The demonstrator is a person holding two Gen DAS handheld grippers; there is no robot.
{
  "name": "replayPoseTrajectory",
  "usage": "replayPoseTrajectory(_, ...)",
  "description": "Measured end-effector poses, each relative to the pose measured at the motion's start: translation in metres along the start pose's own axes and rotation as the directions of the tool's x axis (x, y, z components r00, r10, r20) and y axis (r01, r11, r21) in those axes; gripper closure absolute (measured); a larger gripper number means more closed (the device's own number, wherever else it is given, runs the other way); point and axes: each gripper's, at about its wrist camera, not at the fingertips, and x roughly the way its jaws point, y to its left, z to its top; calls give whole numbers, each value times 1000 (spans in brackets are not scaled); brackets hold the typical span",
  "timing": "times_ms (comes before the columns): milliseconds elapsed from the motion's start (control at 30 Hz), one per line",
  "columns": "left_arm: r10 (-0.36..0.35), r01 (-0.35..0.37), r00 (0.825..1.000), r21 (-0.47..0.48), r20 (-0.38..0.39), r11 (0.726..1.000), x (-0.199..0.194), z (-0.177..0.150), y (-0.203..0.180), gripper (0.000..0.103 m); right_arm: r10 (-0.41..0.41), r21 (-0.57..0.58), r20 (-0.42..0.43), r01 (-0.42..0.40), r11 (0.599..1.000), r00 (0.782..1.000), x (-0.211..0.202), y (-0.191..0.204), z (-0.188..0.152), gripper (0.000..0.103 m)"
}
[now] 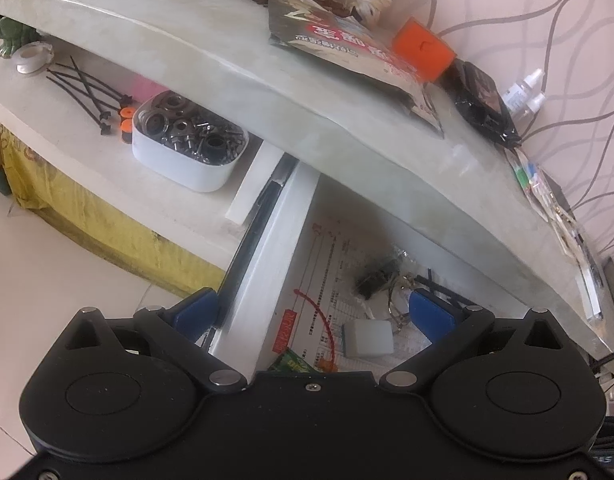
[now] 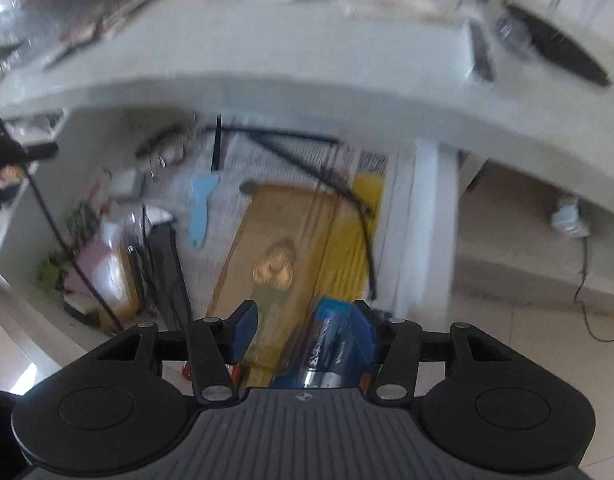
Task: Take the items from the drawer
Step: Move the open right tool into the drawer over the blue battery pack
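We tilt our left gripper (image 1: 313,314), jaws spread, over the open drawer (image 1: 267,280). Our right gripper (image 2: 303,332) points steeply down, jaws apart, one blue battery pack (image 2: 331,344) between them.

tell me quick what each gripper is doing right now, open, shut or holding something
left gripper: open, nothing held.
right gripper: open, a blue battery pack between its fingers, not clamped.

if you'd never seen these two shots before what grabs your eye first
In the left wrist view, the orange block on the marble top stands out, then the white tub of dark metal parts on the shelf below it. In the blurred right wrist view, the open drawer holds a tan box with a cartoon figure, and a blue battery lies between the right gripper fingers.
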Motion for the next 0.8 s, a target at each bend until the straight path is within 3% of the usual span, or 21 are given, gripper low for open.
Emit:
replayPoseTrajectory(133,-3,3,1000,1,0,1000,0,0,0,0,2,9,-39,-2,1000,999,10,5,-3,48)
replayPoseTrajectory(400,-9,9,1000,2,2,1000,0,-1,0,0,-93,-49,-163,86,995,982,21,13,-13,48)
replayPoseTrajectory(467,-11,11,1000,0,2,1000,0,-1,1,0,-96,-90,-195,79,993,976,26,17,-11,47)
replayPoseTrajectory(533,-12,12,1000,0,2,1000,0,-1,1,0,-128,-209,-227,80,975,965,29,24,-8,46)
replayPoseTrajectory(600,-12,12,1000,0,3,1000,0,-1,1,0,-197,-427,-197,97,899,961,26,37,-8,34)
replayPoseTrajectory(667,-14,14,1000,0,3,1000,0,-1,1,0,-247,-625,-123,119,772,961,21,48,-9,11)
replayPoseTrajectory(767,-17,17,1000,-3,4,1000,0,0,1,0,-282,-797,-63,122,592,957,20,52,-14,7)
replayPoseTrajectory(800,-18,18,1000,-4,5,1000,0,0,1,0,-281,-821,-81,96,562,956,22,51,-13,7)
